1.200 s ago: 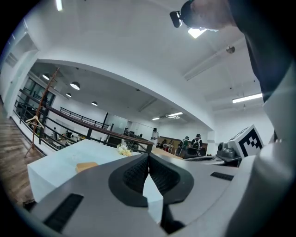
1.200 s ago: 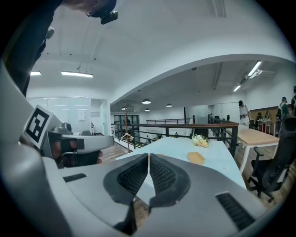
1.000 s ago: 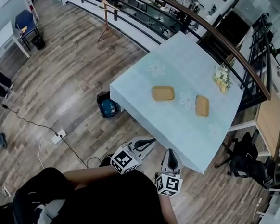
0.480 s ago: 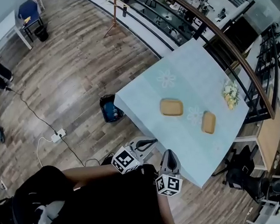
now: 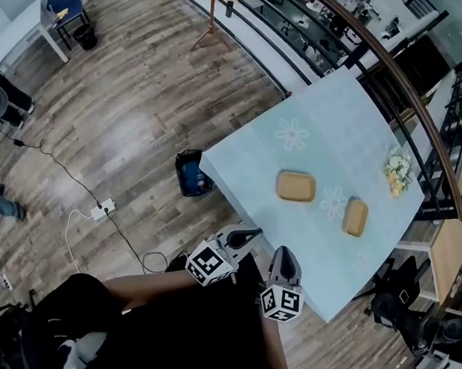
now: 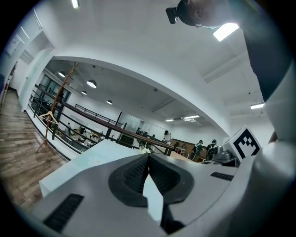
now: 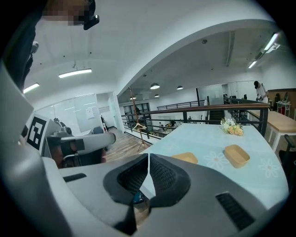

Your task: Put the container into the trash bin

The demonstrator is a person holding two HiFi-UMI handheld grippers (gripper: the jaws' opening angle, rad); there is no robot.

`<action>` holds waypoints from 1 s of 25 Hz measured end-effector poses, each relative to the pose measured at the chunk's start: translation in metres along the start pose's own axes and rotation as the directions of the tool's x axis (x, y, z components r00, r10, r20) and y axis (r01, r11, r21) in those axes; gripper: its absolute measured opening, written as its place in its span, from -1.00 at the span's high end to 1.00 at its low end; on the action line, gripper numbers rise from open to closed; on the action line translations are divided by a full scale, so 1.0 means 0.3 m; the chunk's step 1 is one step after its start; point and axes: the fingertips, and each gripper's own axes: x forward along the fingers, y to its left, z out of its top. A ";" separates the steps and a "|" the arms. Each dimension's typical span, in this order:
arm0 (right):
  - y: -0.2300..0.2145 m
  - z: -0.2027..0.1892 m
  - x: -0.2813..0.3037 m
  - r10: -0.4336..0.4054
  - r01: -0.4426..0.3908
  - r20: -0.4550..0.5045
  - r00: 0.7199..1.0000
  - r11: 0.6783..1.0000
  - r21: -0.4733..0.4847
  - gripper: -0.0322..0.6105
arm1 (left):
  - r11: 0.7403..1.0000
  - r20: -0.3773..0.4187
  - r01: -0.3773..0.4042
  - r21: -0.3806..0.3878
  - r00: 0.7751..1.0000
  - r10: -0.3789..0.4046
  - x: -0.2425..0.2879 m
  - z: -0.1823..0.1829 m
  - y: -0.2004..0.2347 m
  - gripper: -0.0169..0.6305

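Container number one, a tan tray, sits mid-bench in the head view with its long side running across the picture. A second container lies near it to the right, turned lengthwise away. Both are well apart from the grippers, which hang off the bench's near edge. The right gripper sits almost straight below the nearer tray, so it looks best placed. The left gripper points toward the bench corner. Trash bin stands on the floor just beside that left corner, with open floor around it.

Left gripper view: jaws pressed together at the tips, nothing held. Only pale bench top ahead, and no tray visible.

Right gripper view: jaws closed too, empty. The nearer tray peeks just right of the tips and the other lies further right. Clear bench top lies between, so it's an open reach forward.
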 end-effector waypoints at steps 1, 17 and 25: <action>-0.023 0.001 0.015 -0.003 0.003 -0.007 1.000 1.000 0.007 0.79 | 1.000 -0.002 -0.010 -0.002 1.000 0.010 0.013 0.001 0.018 0.91; -0.452 -0.007 0.368 -0.004 0.024 -0.170 0.985 0.993 0.117 0.79 | 0.996 -0.110 -0.090 -0.014 0.990 0.088 0.293 -0.012 0.224 0.91; -0.626 -0.185 0.548 -0.075 0.189 -0.299 0.951 0.909 0.372 0.72 | 0.990 -0.187 -0.143 0.002 0.972 0.140 0.419 -0.033 0.318 0.91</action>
